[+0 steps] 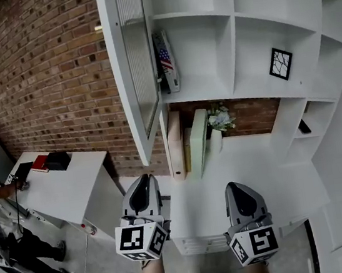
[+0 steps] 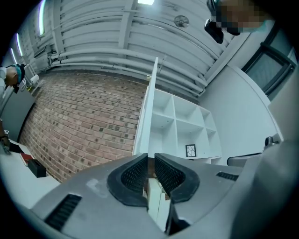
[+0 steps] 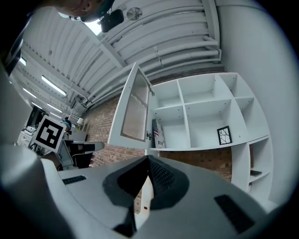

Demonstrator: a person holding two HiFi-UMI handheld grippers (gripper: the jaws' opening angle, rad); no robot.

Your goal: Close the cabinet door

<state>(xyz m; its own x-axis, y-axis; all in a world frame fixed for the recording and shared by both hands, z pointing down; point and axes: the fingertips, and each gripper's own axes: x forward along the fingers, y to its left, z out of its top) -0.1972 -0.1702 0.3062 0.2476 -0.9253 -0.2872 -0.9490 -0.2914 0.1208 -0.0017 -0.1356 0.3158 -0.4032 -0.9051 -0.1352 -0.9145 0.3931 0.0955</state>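
**Ana:** So, from the head view, where did the cabinet door (image 1: 131, 69) stand?

**Ben:** It was wide open, swung out from the white shelving (image 1: 252, 39) toward the camera, with its hinged edge on the shelving and its free edge out in the air. Both tools hung low over the counter (image 1: 257, 165), well below the door. The left gripper (image 1: 144, 179) was the nearer one, almost under the door's lower corner. The right gripper (image 1: 237, 186) was off to the side.

**Ana:** And the left gripper view?

**Ben:** It looked up along the door's thin edge. The fingers (image 2: 133, 175) were only a sliver apart, with nothing between them.

**Ana:** And the right gripper view?

**Ben:** Those fingers (image 3: 161, 175) met at the tips and were also empty. That view showed the ribbed panel of the door and a flag-printed book (image 3: 158, 133) upright in the compartment behind it.

**Ana:** How would you have closed it well?

**Ben:** I judged no grasp was needed. Raise the left gripper to the door's outer face, out near the free edge where the leverage is best. Press with the flat of the fingers and follow the arc round the hinges rather than shoving straight. Ease off as the door nears the frame, so it seats without bouncing. The book looked clear of the opening, though I couldn't be certain.
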